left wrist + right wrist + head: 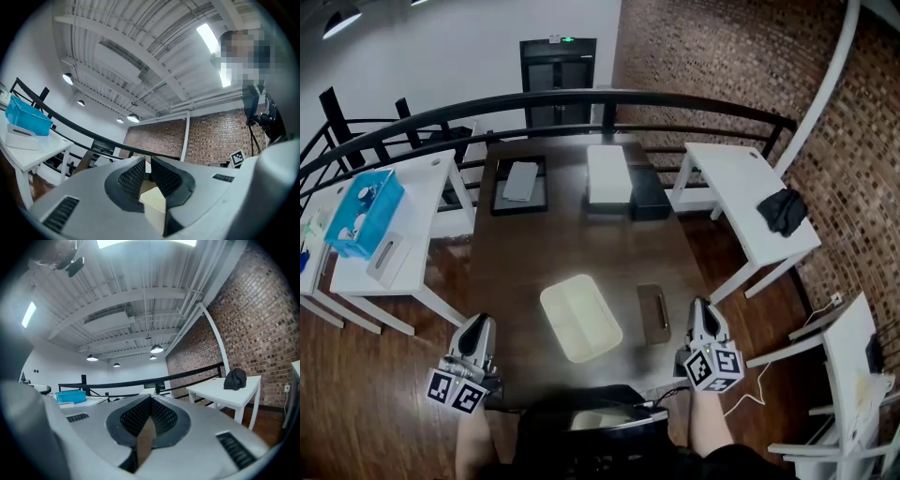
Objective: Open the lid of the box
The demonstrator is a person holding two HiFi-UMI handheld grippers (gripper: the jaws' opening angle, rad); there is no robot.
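Note:
A cream rectangular box [580, 317] lies in the middle of the dark wooden table [516, 253], with a ridge across its top. A flat brown piece [653, 312] lies just to its right. My left gripper [479, 324] hovers at the table's near left corner, well apart from the box, with its jaws shut and empty. The right gripper [702, 306] stands right of the brown piece, also shut on nothing. In the left gripper view the box [153, 204] shows as a cream corner below the closed left gripper [149, 171]. The right gripper [151, 401] shows only brown table under its jaws.
At the table's far end sit a white box [608, 173], a black box [649, 197] and a black tray [520, 185]. A white side table holds a blue basket [364, 211]; another holds a black cloth [784, 210]. A black railing [581, 98] curves behind.

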